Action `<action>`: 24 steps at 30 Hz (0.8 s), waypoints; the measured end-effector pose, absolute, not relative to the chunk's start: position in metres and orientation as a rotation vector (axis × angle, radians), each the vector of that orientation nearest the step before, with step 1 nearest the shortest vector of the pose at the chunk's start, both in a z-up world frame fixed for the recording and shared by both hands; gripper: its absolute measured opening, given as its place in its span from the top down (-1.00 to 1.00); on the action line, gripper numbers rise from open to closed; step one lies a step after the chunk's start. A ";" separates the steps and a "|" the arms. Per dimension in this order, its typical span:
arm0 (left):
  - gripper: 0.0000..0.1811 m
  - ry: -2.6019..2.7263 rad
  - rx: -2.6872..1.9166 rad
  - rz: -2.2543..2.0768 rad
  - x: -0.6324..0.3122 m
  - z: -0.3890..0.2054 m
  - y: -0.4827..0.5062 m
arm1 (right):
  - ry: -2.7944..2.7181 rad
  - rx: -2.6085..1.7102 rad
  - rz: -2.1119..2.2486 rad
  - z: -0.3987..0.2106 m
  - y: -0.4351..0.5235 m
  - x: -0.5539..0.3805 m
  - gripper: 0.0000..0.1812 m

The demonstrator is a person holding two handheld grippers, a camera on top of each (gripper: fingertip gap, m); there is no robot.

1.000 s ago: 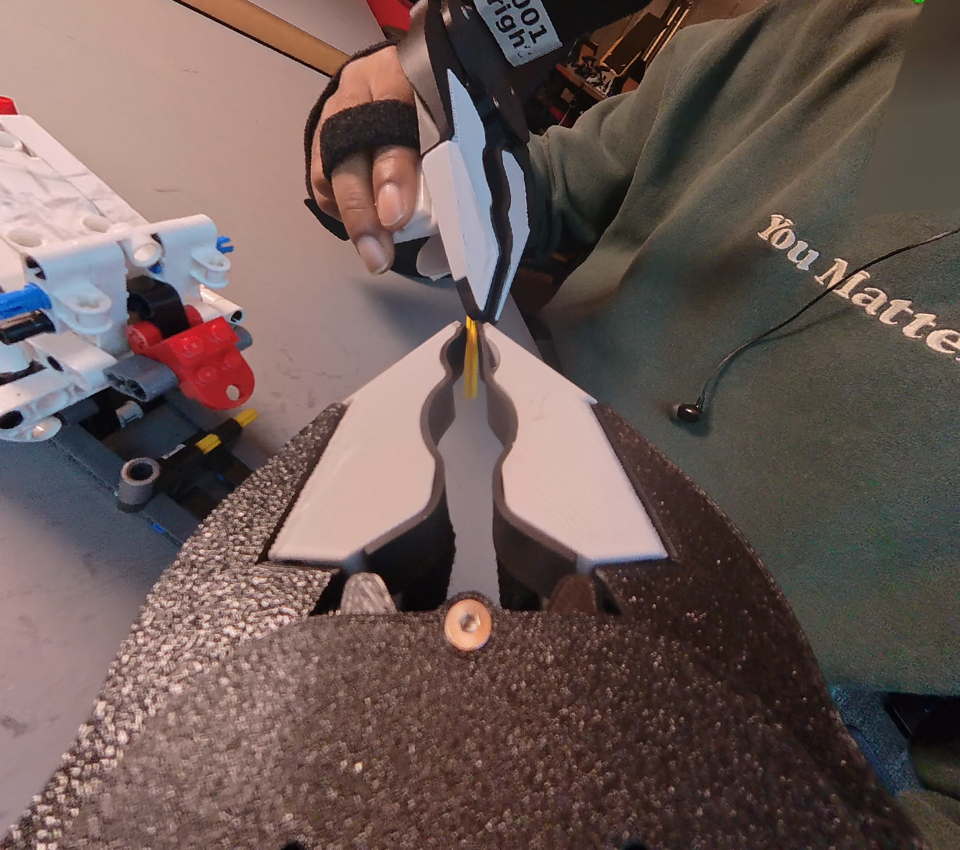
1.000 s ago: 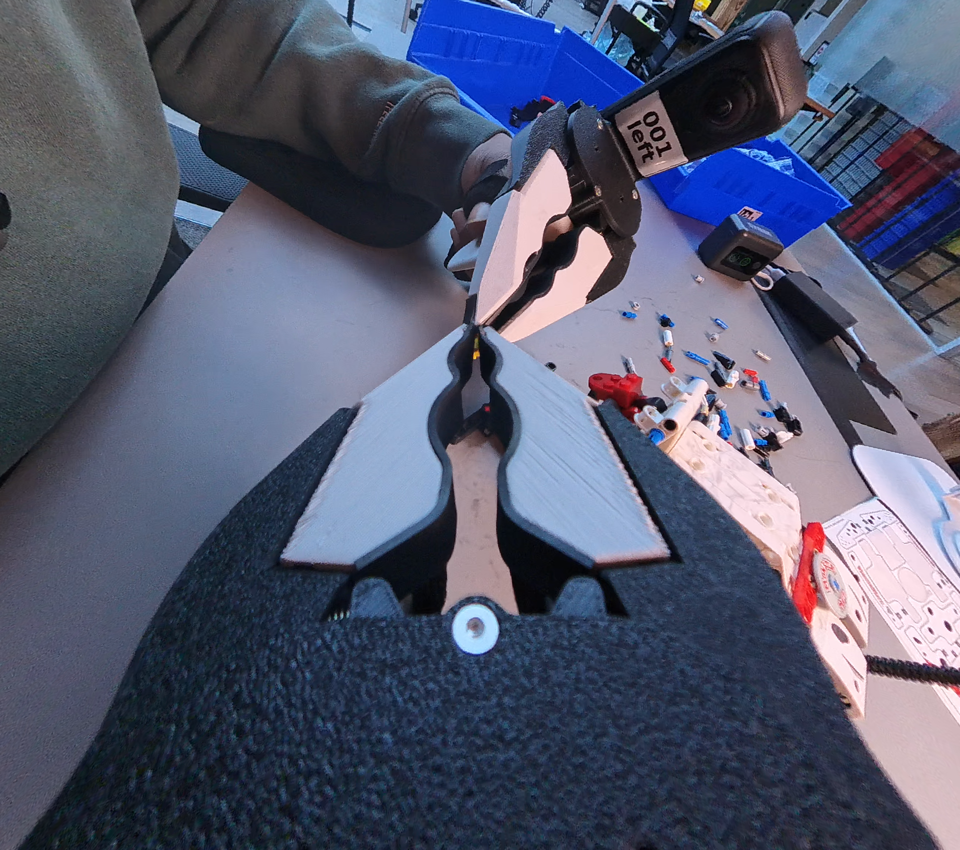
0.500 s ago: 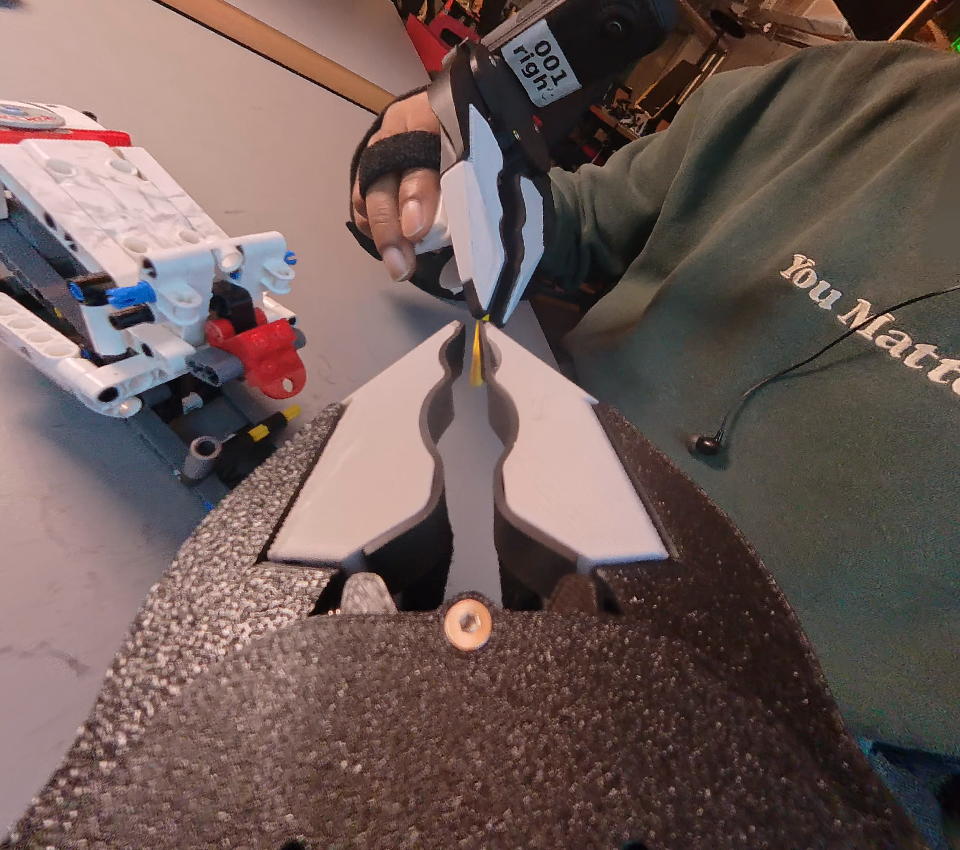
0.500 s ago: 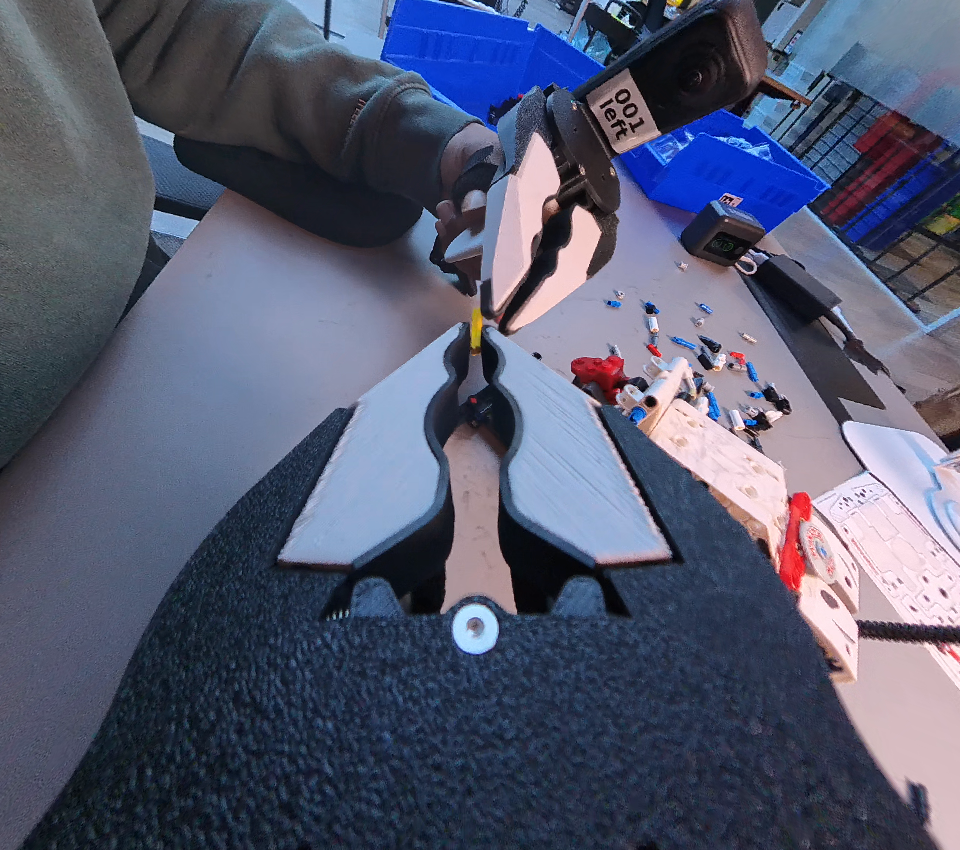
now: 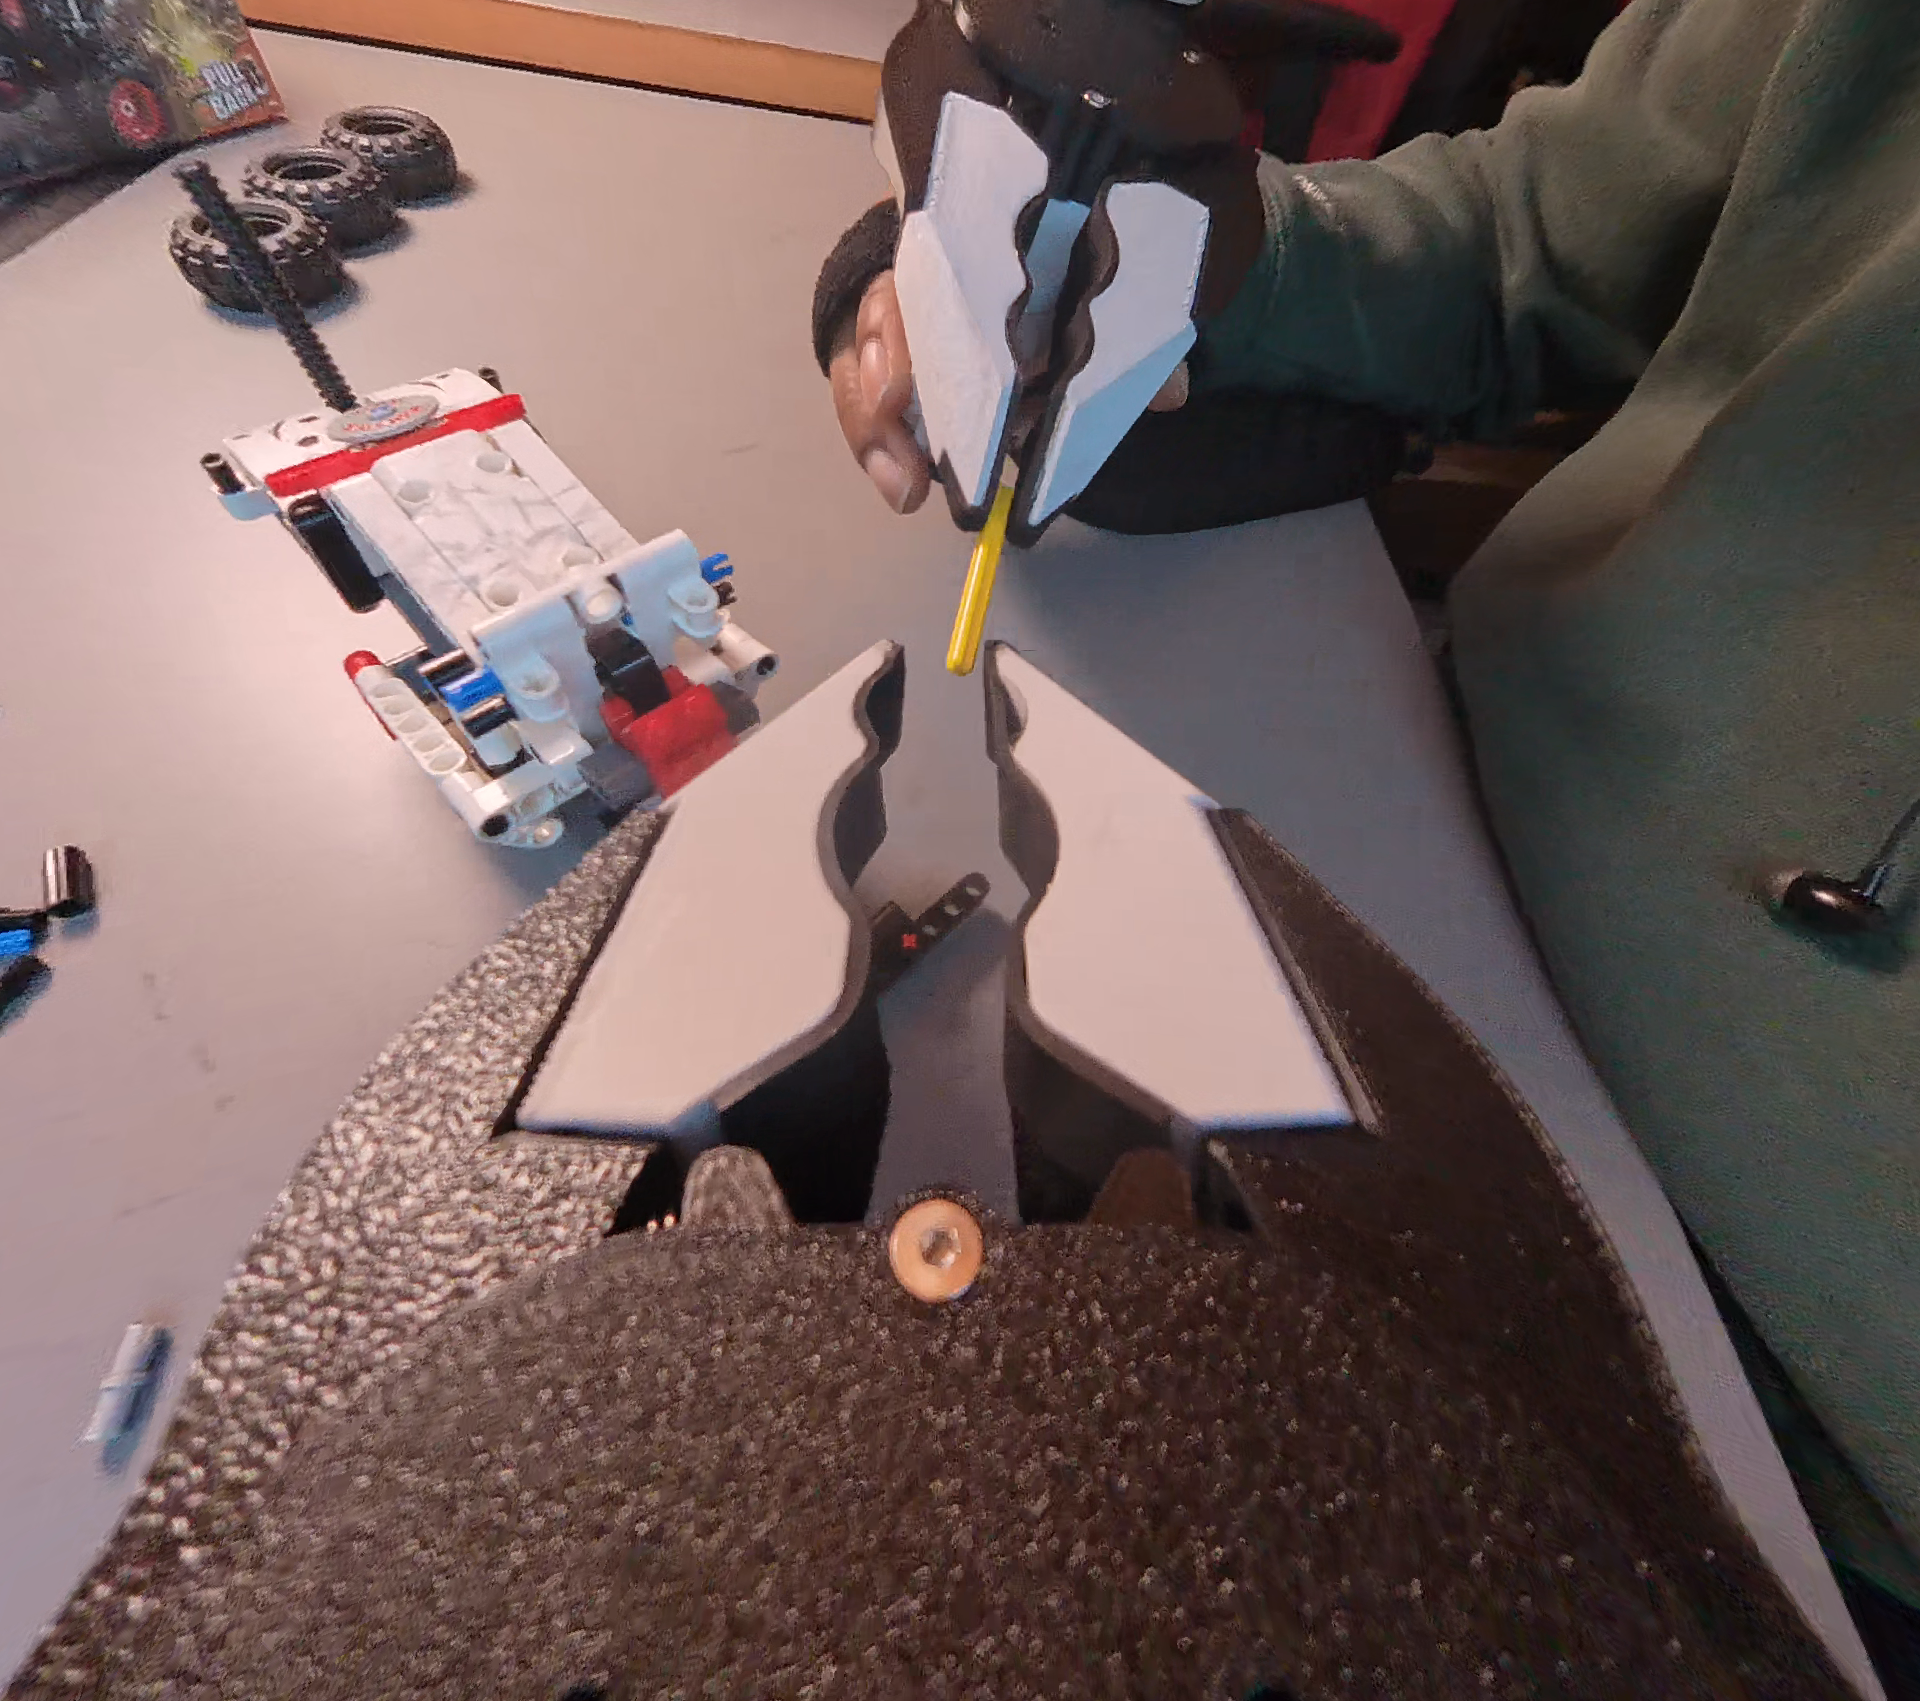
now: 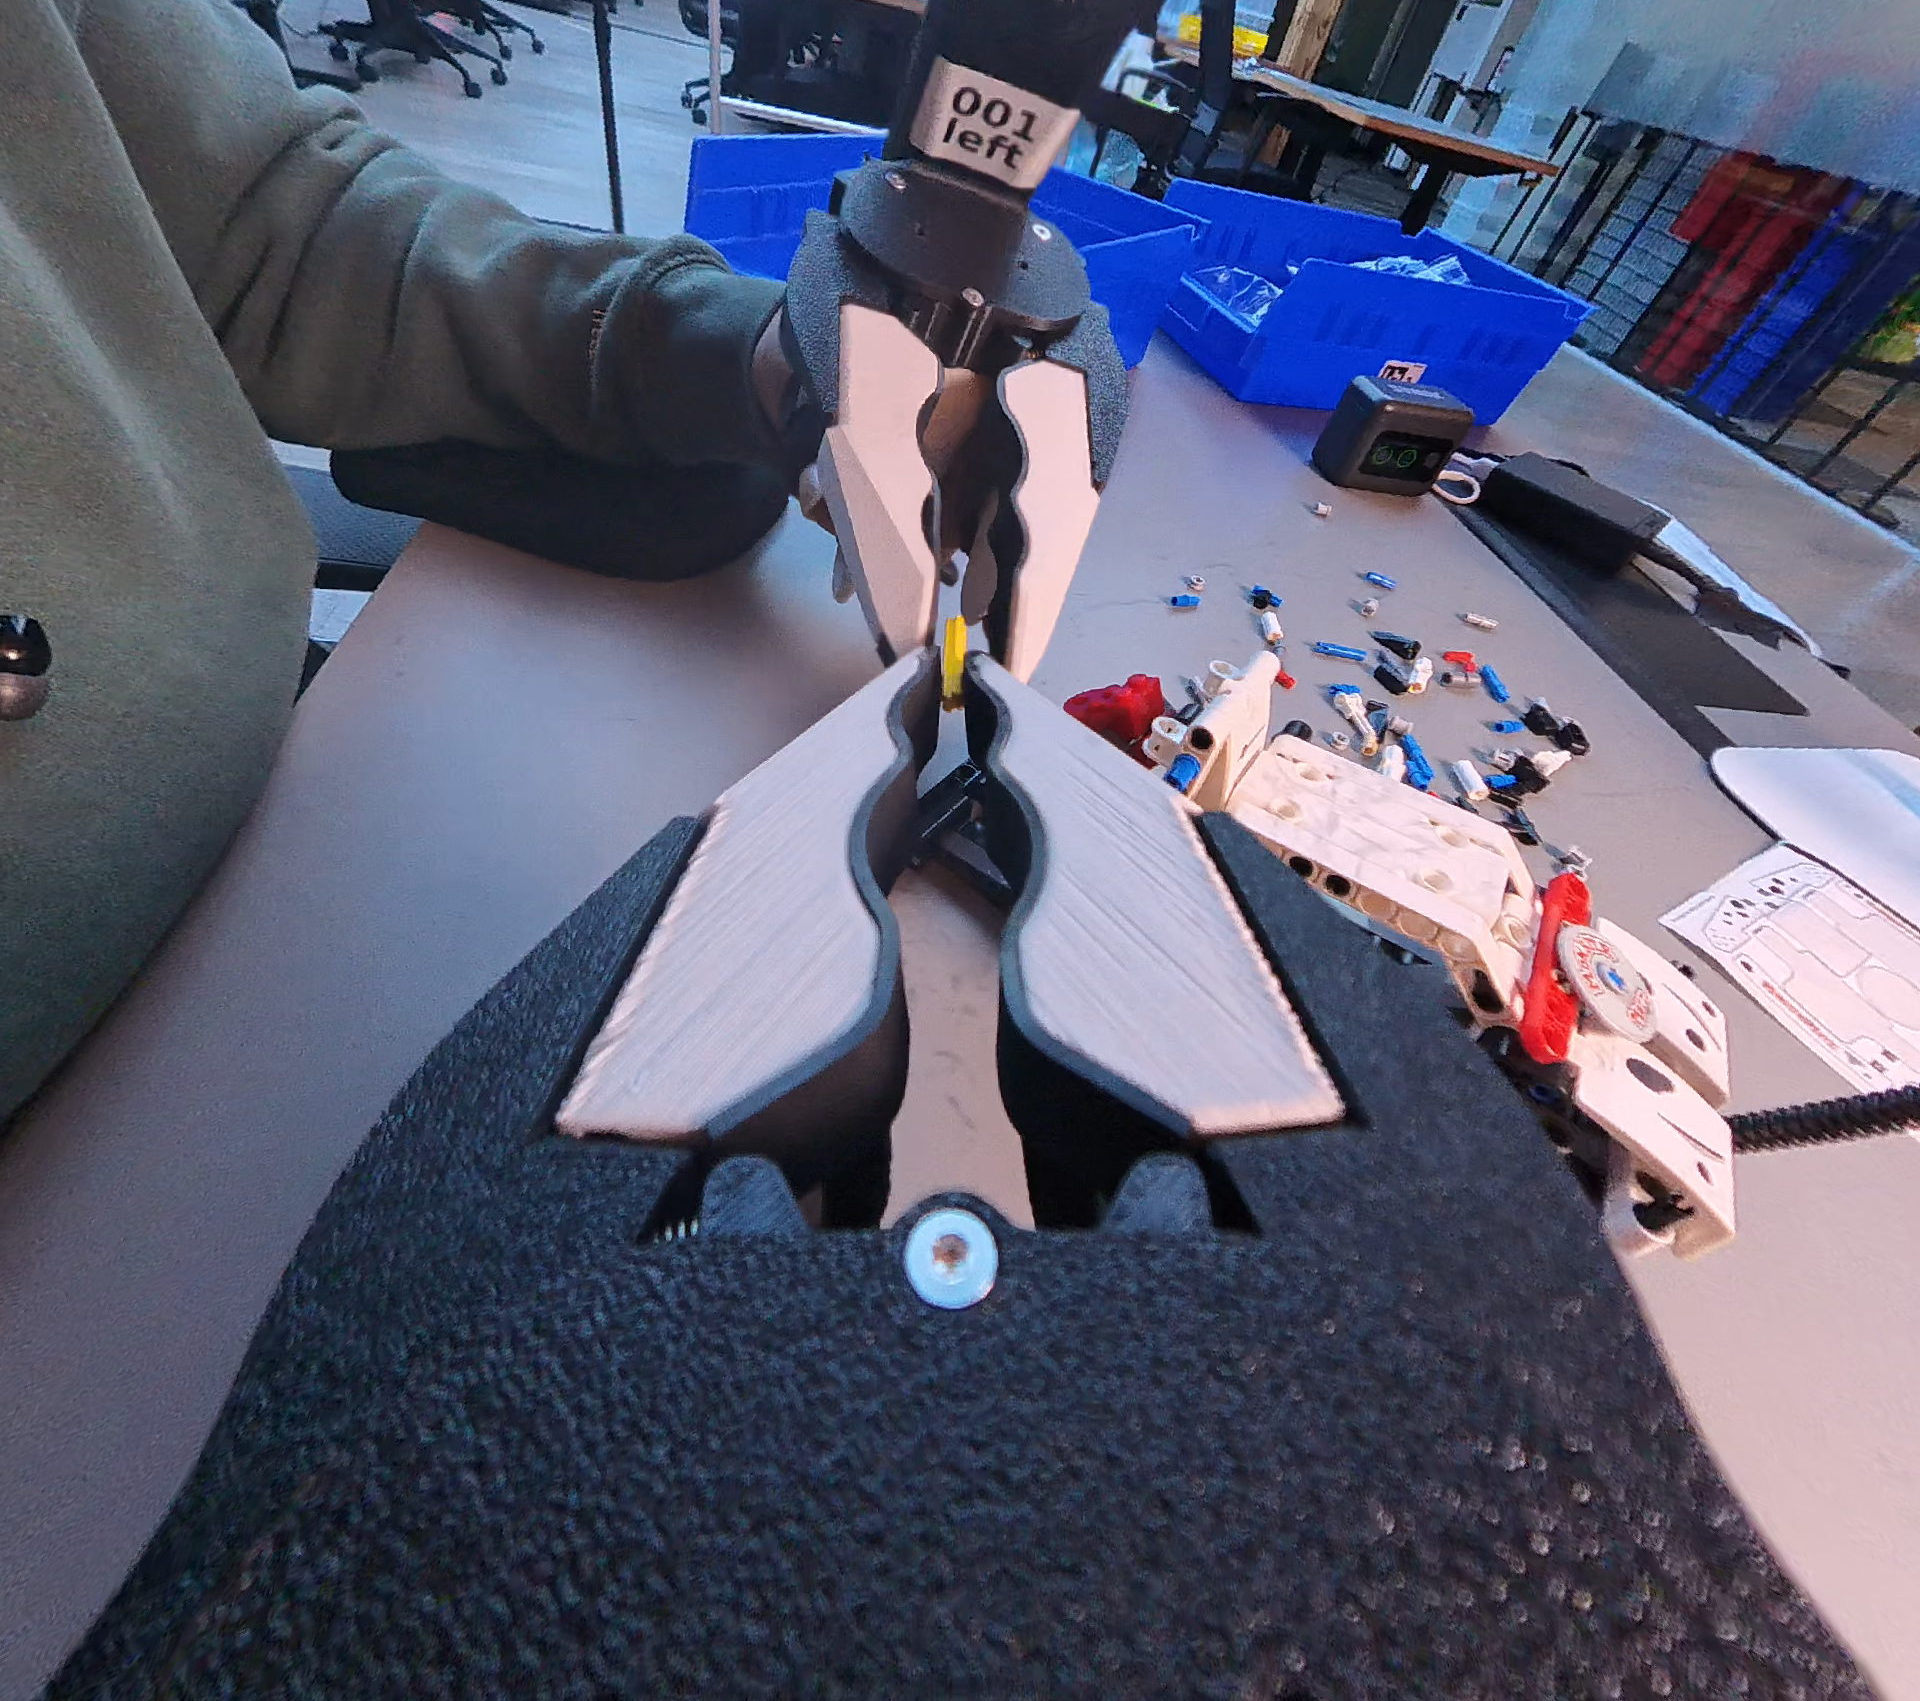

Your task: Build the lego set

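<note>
While pinched, yellow axle (image 5: 978, 583) in right tongs (image 5: 1000, 521)

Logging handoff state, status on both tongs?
Right tongs shut on yellow axle. Left tongs open, empty. White chassis on table, off to the side. Nothing blocking.

Yellow axle (image 5: 975, 595), thin and straight, hangs tilted above the counter (image 5: 623, 217), its top end pinched, its lower tip free in the air. Left of it lies the part-built truck chassis (image 5: 488, 581): white marbled panels, a red bar across the far end, a red block (image 5: 675, 721) and blue pins at the near end. Three black knobby tyres (image 5: 312, 197) sit in a row beyond it. A small black beam (image 5: 930, 919) lies flat nearby. Loose blue, black and white pins (image 6: 1392, 695) are scattered past the chassis.
</note>
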State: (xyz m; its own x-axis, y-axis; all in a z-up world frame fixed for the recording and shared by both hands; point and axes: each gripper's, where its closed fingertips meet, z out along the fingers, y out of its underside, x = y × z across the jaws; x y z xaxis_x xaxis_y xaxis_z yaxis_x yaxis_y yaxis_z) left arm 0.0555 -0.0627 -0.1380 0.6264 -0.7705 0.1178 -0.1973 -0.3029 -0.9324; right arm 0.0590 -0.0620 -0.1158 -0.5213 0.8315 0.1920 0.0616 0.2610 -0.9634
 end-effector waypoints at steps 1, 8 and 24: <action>0.91 0.793 -1.822 -0.672 0.056 -0.138 -0.063 | -1.796 -0.824 1.336 -0.116 -0.062 0.059 0.96; 0.96 0.797 -1.797 -0.692 0.056 -0.132 -0.066 | -1.780 -0.856 1.394 -0.115 -0.061 0.057 0.96; 0.96 0.775 -1.786 -0.817 0.058 -0.131 -0.070 | -1.834 -0.844 1.326 -0.125 -0.064 0.058 0.96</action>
State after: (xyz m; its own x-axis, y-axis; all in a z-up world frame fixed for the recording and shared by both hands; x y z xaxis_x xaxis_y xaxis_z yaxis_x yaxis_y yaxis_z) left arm 0.0582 -0.0701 -0.1305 0.5693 -0.8019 0.1812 -0.1382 -0.3106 -0.9404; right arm 0.0578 -0.0636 -0.1254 -0.5342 0.8284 0.1687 0.0993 0.2597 -0.9606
